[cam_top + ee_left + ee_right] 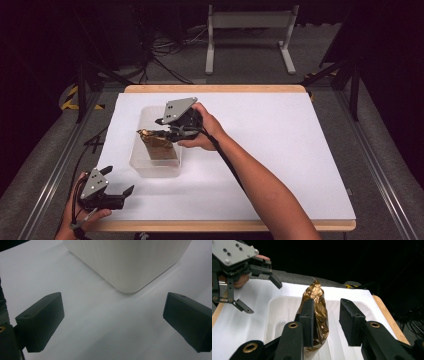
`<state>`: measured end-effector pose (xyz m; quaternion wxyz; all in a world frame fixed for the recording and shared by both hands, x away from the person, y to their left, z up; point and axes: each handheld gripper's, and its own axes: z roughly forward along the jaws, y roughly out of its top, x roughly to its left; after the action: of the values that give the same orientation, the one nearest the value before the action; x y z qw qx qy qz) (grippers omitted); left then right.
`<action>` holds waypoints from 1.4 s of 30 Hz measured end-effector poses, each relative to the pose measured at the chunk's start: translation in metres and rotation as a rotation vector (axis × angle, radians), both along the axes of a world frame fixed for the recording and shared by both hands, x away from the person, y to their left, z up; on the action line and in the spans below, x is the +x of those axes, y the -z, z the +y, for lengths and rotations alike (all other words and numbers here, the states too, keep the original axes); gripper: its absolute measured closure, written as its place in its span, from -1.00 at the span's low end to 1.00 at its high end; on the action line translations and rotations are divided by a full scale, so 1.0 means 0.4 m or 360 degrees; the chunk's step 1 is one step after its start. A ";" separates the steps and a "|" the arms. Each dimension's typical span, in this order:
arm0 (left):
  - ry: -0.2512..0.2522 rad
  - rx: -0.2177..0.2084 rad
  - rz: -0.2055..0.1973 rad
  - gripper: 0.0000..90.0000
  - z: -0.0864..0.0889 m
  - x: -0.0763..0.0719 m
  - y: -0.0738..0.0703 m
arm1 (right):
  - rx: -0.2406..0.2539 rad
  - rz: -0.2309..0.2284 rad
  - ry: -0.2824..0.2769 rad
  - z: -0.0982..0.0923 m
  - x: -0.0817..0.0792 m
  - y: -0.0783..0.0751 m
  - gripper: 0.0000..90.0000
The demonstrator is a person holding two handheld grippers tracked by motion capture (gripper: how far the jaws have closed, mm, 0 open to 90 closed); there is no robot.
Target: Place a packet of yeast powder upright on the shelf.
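Gold foil packet (316, 315), crinkled, lies inside the translucent white bin (145, 167) at the left-centre of the white table (280, 150), its long axis running near-to-far along the bin. The right gripper (161, 132) reaches over the bin from the right; its jaws stand parted with the packet's upper end between them, against one pad, the other pad apart, so the packet sits released rather than pinched. The left gripper (120, 192) hovers at the table's near left corner, jaws wide and empty, facing the bin's ribbed near wall (130, 262). The right hand is nearer the packet. The bin's walls hem any sideways move.
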<state>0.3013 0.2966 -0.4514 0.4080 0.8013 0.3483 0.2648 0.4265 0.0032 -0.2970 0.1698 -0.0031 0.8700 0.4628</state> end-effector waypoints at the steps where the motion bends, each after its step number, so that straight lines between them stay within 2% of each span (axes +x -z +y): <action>1: 0.0002 0.0003 0.0000 -0.90 0.000 0.001 0.000 | 0.0001 -0.0005 0.0005 -0.006 -0.003 0.001 0.42; 10: 0.0010 0.0021 0.0001 -0.90 -0.006 0.004 -0.001 | -0.0018 -0.0033 0.0115 -0.070 -0.030 -0.004 0.39; 19: 0.0024 0.0028 0.0002 -0.90 -0.012 0.008 -0.001 | -0.0083 -0.0078 0.0212 -0.113 -0.057 -0.013 0.32; 25: 0.0030 0.0038 0.0013 -0.90 -0.014 0.009 0.001 | -0.0087 -0.0078 0.0237 -0.149 -0.069 -0.019 0.30; 42: 0.0039 0.0051 0.0017 -0.90 -0.017 0.010 0.002 | -0.0140 -0.0087 0.0407 -0.264 -0.091 0.008 0.21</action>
<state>0.3052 0.2897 -0.4523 0.3964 0.8134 0.3364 0.2609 0.3899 -0.1025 -0.3000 0.2507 0.0878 0.8779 0.3985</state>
